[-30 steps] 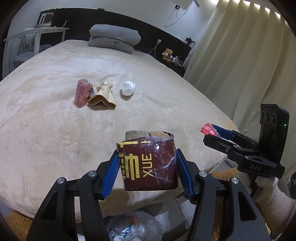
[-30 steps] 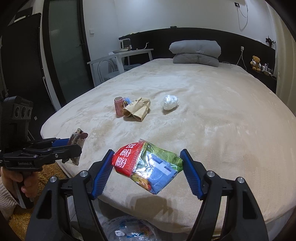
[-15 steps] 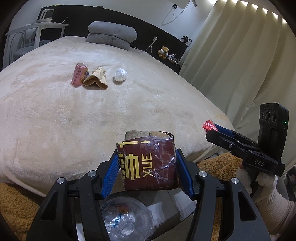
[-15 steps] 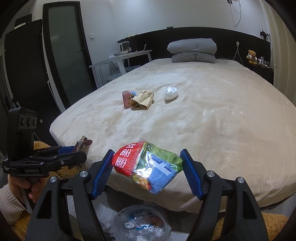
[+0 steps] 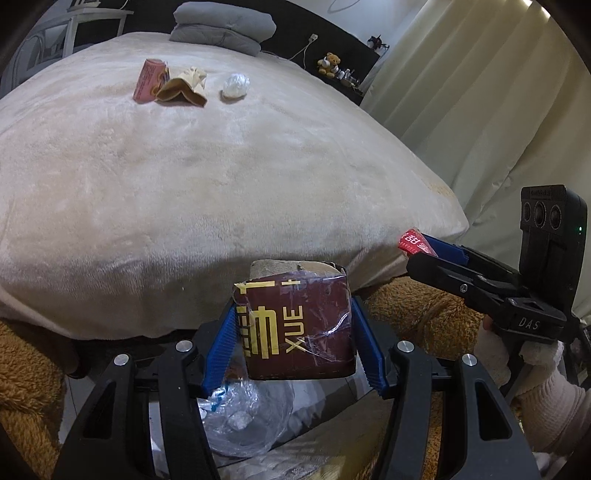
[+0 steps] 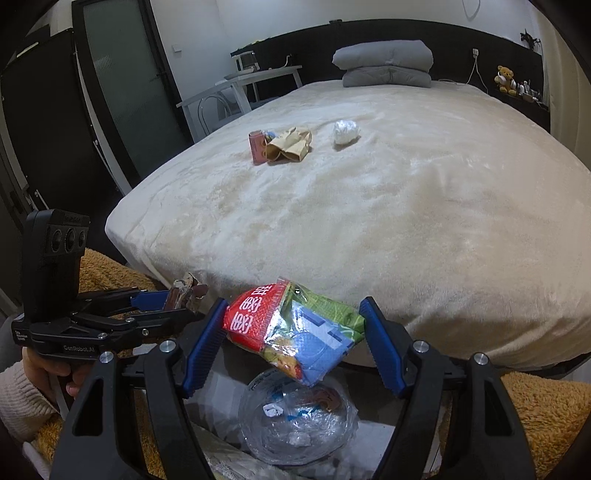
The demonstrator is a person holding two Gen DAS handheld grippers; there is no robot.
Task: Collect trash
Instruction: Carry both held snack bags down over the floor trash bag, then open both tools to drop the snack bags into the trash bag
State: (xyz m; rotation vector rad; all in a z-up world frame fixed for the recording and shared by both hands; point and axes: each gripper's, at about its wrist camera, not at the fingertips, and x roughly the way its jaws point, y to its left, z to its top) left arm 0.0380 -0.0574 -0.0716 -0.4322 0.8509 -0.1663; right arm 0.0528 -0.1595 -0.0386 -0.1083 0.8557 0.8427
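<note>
Gripping a dark red box (image 5: 297, 326) between its blue pads, the left gripper (image 5: 295, 341) sits at the lower centre of its own view, closed on the box's two side faces. The box stands roughly upright with its torn, open top toward the bed (image 5: 221, 177), and its yellow lettering runs sideways up the front face. In the right wrist view the right gripper (image 6: 293, 338) appears closed on a crumpled snack packet (image 6: 291, 332); its left pad presses the red end, while at the green end the contact with the right pad cannot be told for certain. The packet's long axis lies across the jaws and tilts, red end at upper left, blue and green end sagging toward lower right. Below both grippers, at the bottom of each frame, a clear plastic bag (image 6: 297, 421) lies open with scraps inside it. Farther up the bed, in the upper left of the left wrist view, three more pieces lie near each other: a pink can (image 5: 147, 79) on its side, a crumpled brown paper bag (image 5: 183, 86) touching it, and a white wad (image 5: 235, 85) a little apart to the right. Two grey pillows (image 5: 225, 26) are stacked at the head of the bed, and a person's hand (image 6: 55, 369) in a pale sleeve holds the left gripper's handle at the lower left of the right wrist view.
</note>
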